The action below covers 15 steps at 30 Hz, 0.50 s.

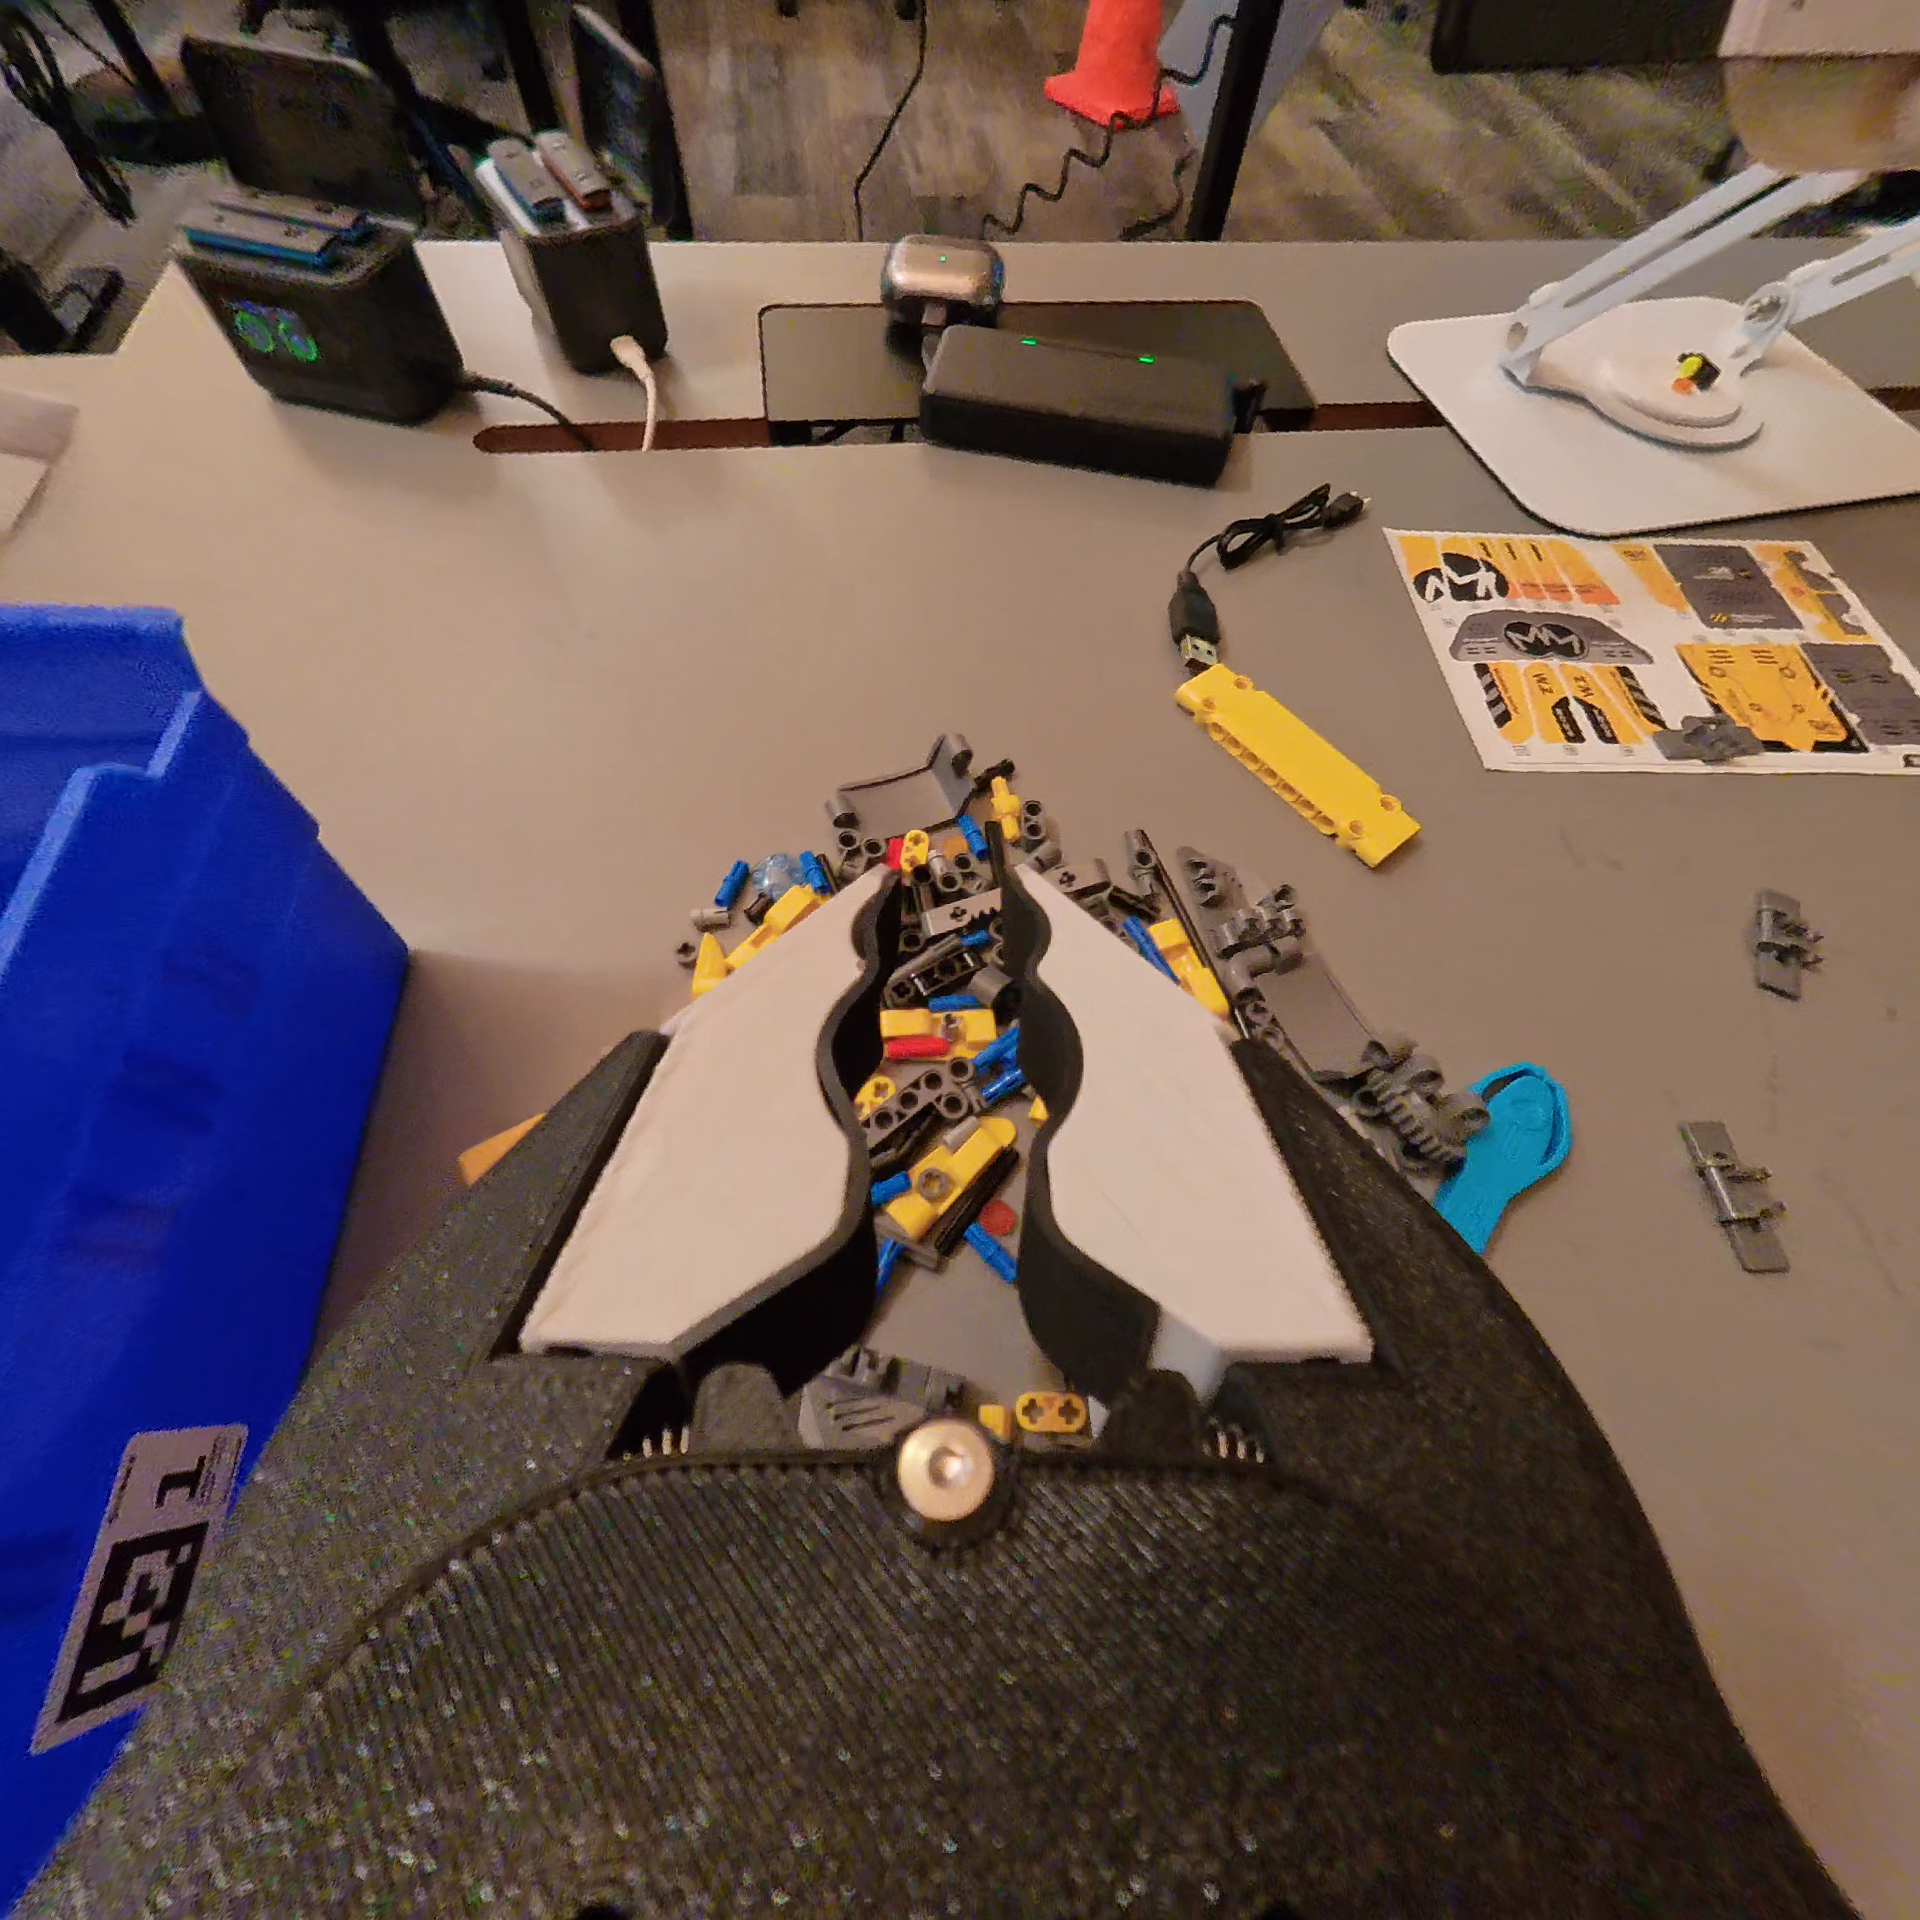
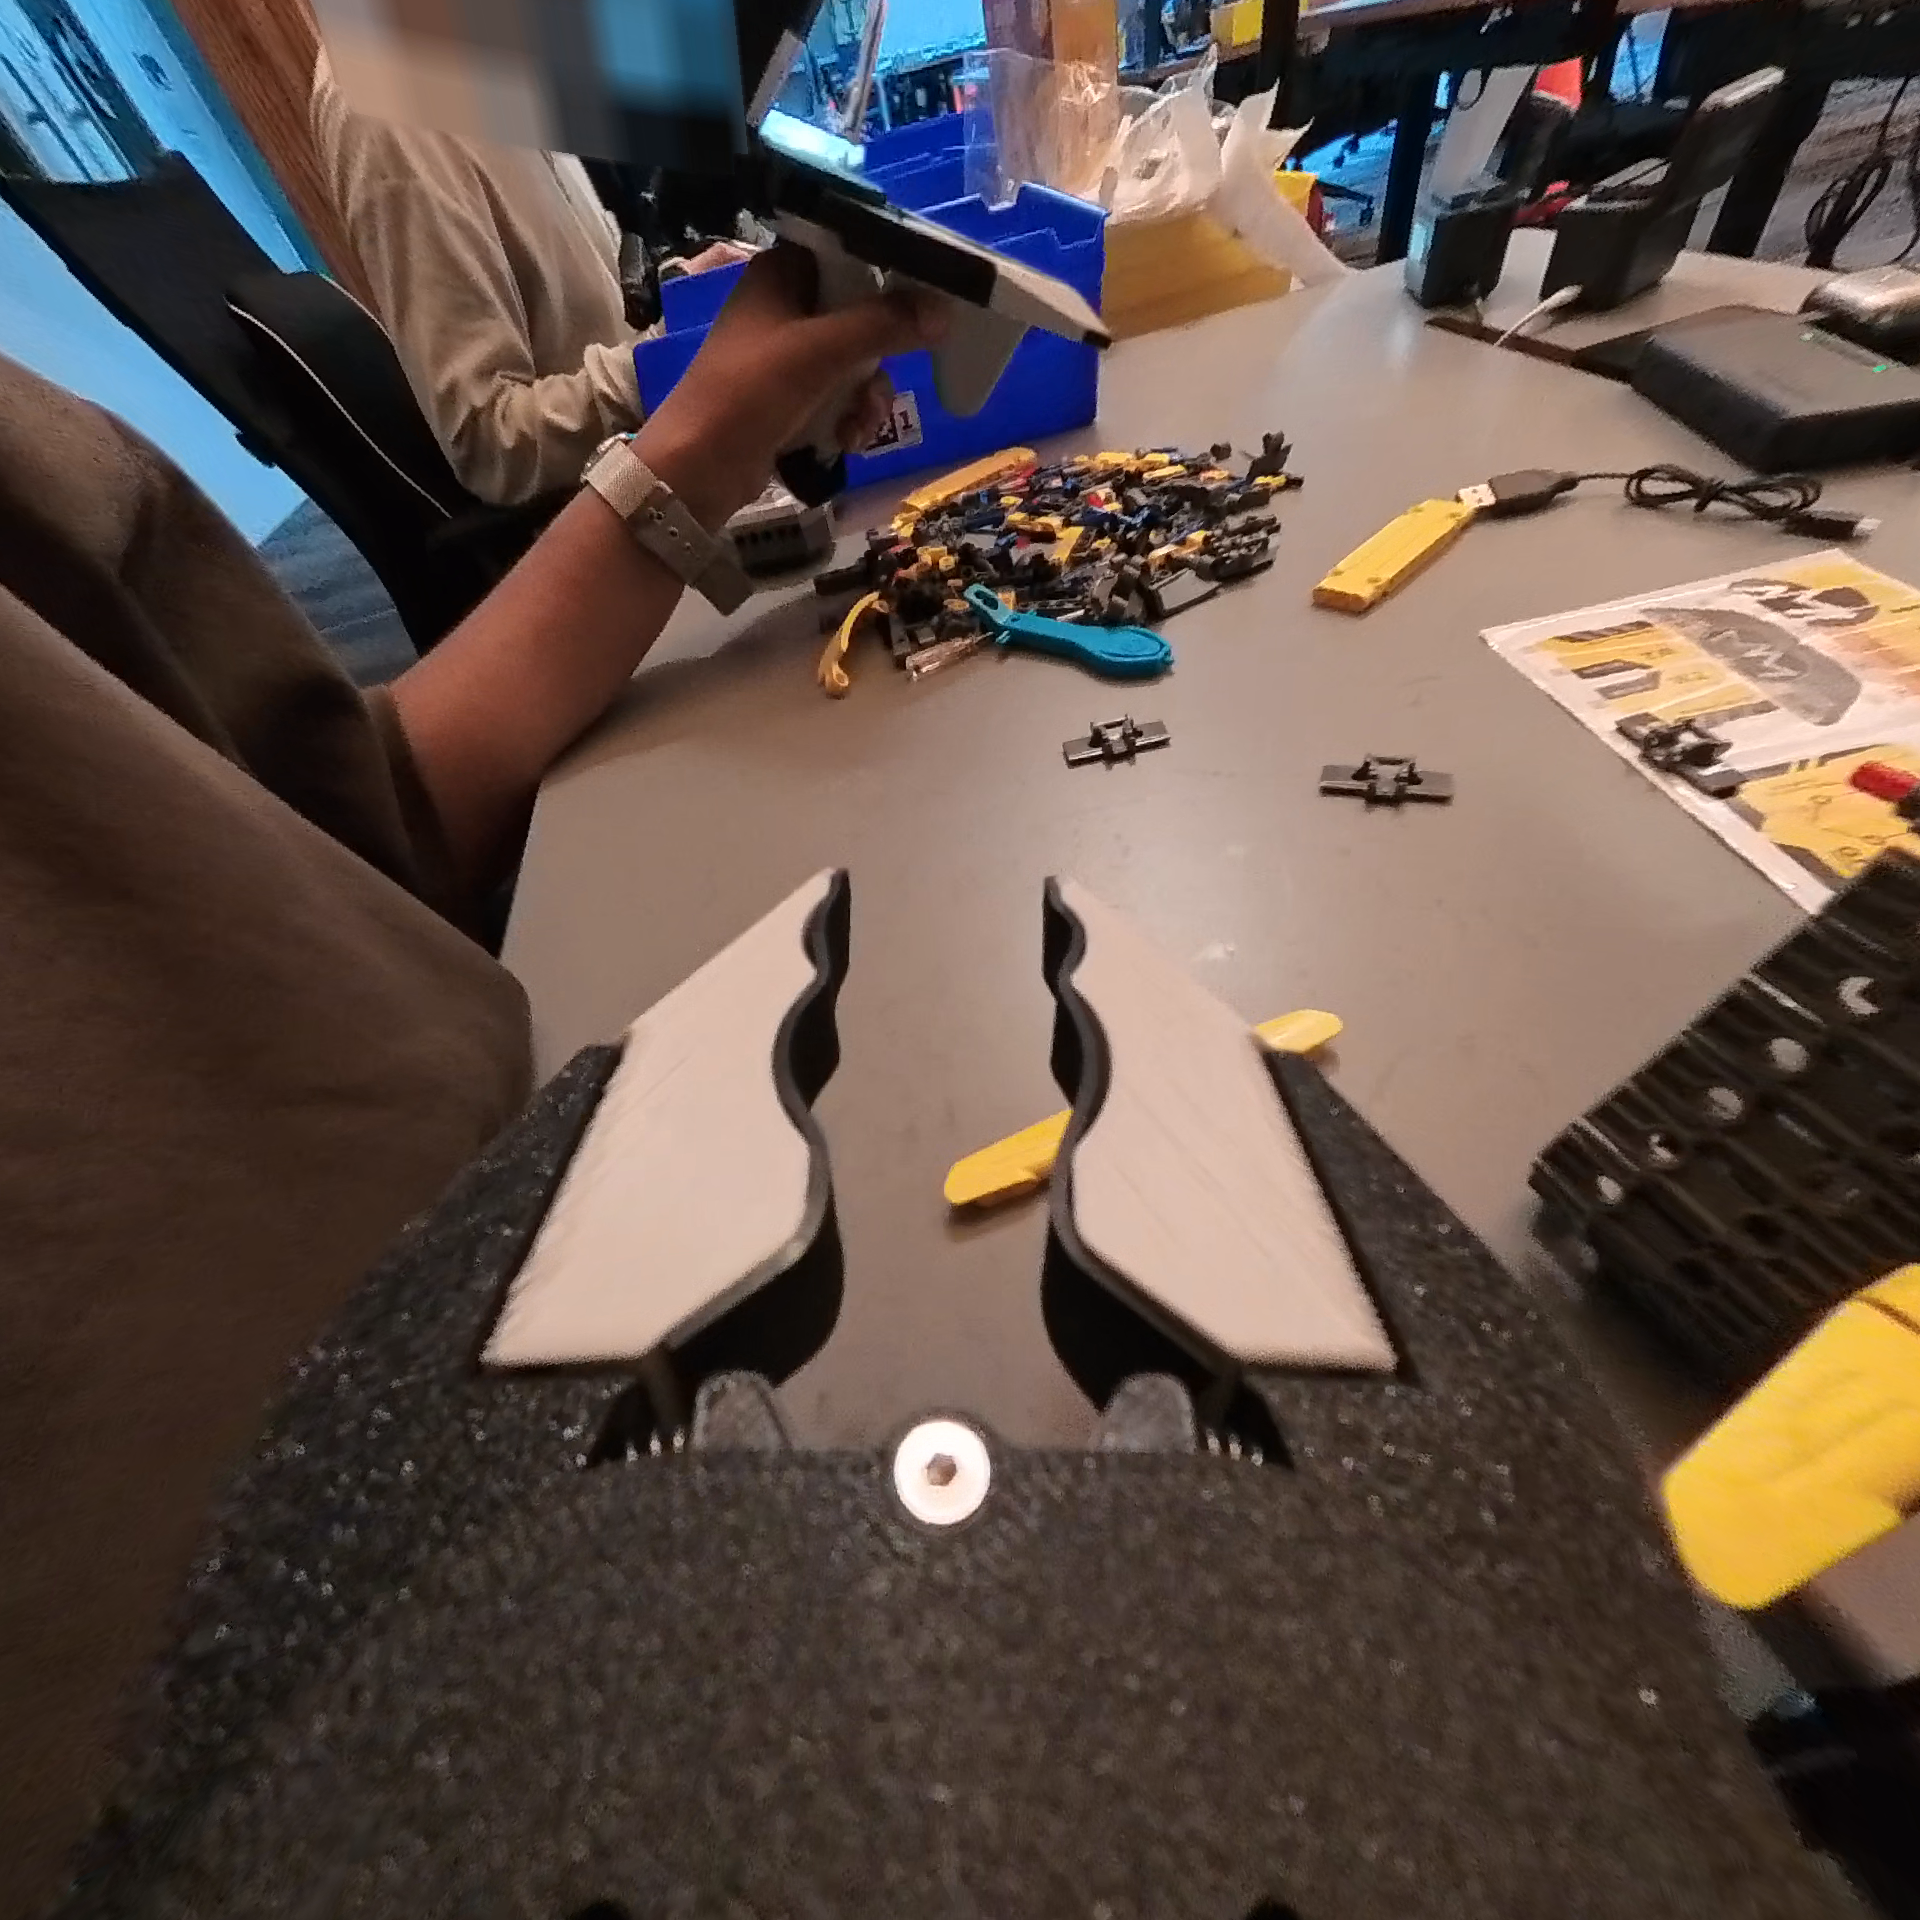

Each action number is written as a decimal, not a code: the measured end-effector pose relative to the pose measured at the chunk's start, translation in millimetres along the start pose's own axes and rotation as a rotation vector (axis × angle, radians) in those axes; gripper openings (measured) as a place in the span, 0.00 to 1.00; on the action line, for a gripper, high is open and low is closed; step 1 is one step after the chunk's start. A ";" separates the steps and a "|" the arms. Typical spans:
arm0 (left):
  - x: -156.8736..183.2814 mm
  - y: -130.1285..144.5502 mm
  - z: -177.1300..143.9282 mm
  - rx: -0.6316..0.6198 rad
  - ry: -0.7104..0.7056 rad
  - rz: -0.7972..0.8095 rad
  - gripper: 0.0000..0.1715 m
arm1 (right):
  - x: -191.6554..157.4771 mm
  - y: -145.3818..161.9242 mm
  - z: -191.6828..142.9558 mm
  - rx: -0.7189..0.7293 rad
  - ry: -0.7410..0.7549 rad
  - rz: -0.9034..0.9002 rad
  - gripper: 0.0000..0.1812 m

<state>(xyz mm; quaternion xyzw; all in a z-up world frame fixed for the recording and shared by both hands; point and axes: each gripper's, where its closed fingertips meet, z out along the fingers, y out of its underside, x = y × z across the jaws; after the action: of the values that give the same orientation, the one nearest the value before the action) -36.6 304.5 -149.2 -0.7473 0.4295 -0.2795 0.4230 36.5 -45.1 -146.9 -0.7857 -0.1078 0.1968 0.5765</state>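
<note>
My left gripper [image 1: 954, 878] is open and empty, held above a pile of small yellow, blue, grey and black building pieces [image 1: 940, 1049] on the grey table [image 1: 623, 644]. The right wrist view shows it in a person's hand [image 2: 790, 364], raised over the pile [image 2: 1091, 530]. My right gripper [image 2: 943, 885] is open and empty, low over bare table. A flat yellow piece [image 2: 1003, 1158] lies partly under its right finger [image 2: 1174, 1132].
A blue bin [image 1: 156, 987] stands left of the pile. To the right lie a long yellow beam [image 1: 1299, 764], a USB cable [image 1: 1195, 613], a sticker sheet [image 1: 1662, 655], a teal tool [image 1: 1507, 1143] and two dark track links [image 1: 1782, 940]. A black and yellow tracked model [image 2: 1745, 1122] sits at the right. About 35 cm separates my left fingertips from my right.
</note>
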 end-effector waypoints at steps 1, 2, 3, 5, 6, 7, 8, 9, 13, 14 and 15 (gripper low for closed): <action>-2.3 0.5 -0.7 0.006 0.007 -0.017 0.10 | -0.6 0.3 0.4 0.000 -0.007 0.008 0.20; -3.8 0.0 -1.8 0.017 0.015 -0.033 0.10 | -0.6 0.2 0.6 0.001 -0.011 0.014 0.20; -5.2 -0.9 -3.2 0.031 0.021 -0.046 0.10 | 0.0 0.4 0.7 0.001 -0.010 0.017 0.21; -7.8 -3.1 -6.1 0.056 0.025 -0.062 0.11 | 0.9 0.8 0.8 0.001 -0.009 0.022 0.21; -8.9 -4.2 -7.2 0.065 0.025 -0.065 0.11 | 1.2 1.0 1.0 0.000 -0.010 0.025 0.21; -9.9 -5.1 -8.2 0.073 0.023 -0.067 0.11 | 1.4 1.3 1.1 0.000 -0.011 0.028 0.21; -10.5 -5.7 -8.8 0.079 0.022 -0.066 0.11 | 1.7 1.4 1.2 0.000 -0.012 0.031 0.21; -10.7 -5.7 -9.0 0.082 0.022 -0.066 0.11 | 1.9 1.7 1.4 -0.001 -0.013 0.034 0.21; -9.9 -2.4 -6.7 0.066 0.023 -0.058 0.13 | 3.0 2.8 2.2 -0.007 -0.019 0.051 0.21; -9.6 -1.7 -6.1 0.061 0.023 -0.055 0.13 | 3.0 2.9 2.3 -0.008 -0.021 0.054 0.21; -9.2 -1.2 -5.7 0.058 0.022 -0.051 0.13 | 3.0 3.0 2.4 -0.008 -0.024 0.058 0.21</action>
<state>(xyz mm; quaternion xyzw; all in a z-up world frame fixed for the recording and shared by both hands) -45.0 310.7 -145.9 -0.7423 0.4068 -0.3105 0.4325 38.0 -42.8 -151.0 -0.7885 -0.0926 0.2221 0.5660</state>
